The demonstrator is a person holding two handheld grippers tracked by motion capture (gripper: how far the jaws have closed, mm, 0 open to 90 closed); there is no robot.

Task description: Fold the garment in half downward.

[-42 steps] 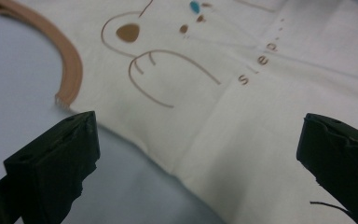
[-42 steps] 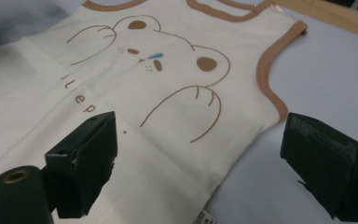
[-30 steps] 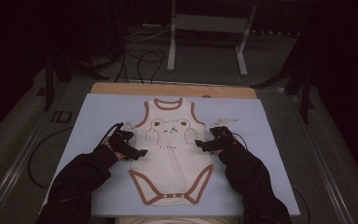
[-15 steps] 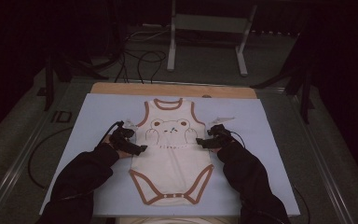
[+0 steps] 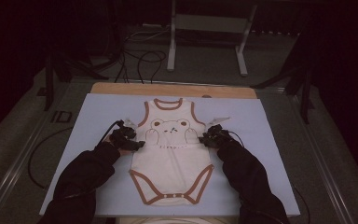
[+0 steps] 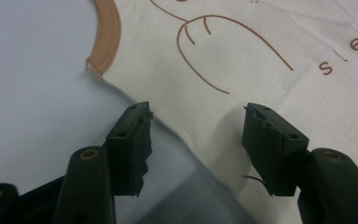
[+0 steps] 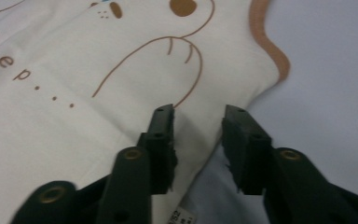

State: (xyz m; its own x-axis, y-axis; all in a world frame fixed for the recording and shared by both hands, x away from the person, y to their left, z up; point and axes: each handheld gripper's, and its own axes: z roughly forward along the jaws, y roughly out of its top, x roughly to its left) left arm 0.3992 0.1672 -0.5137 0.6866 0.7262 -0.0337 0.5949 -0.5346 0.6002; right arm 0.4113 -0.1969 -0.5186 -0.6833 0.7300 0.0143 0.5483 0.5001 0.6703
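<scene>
**Both grippers closing on the side hems of the baby bodysuit**

I see the cream bodysuit (image 5: 172,154) lying flat and face up on the pale blue mat (image 5: 279,140) that covers the counter (image 5: 121,88), its neck opening toward the far edge and its snap crotch toward me. It has brown trim at the neck, armholes and leg openings, and a bear is printed on the chest with a line of small letters beneath.

My left gripper (image 5: 137,143) sits at the garment's left side seam, just below the armhole. In the left gripper view its fingers (image 6: 130,140) stand about half apart and have just been closing. The edge of the fabric runs diagonally between them, one finger over the mat and the other over the cloth. They do not yet press on it.

My right gripper (image 5: 204,138) mirrors this at the opposite side seam. In the right gripper view its fingers (image 7: 161,144) are narrow and have just been closing too, with the bodysuit's side edge and a fold of cloth in the gap. I cannot tell whether the pads already pinch the fabric. A small white label (image 7: 182,215) shows at the hem below them.

Dark sleeves (image 5: 86,172) cover both my forearms.
</scene>
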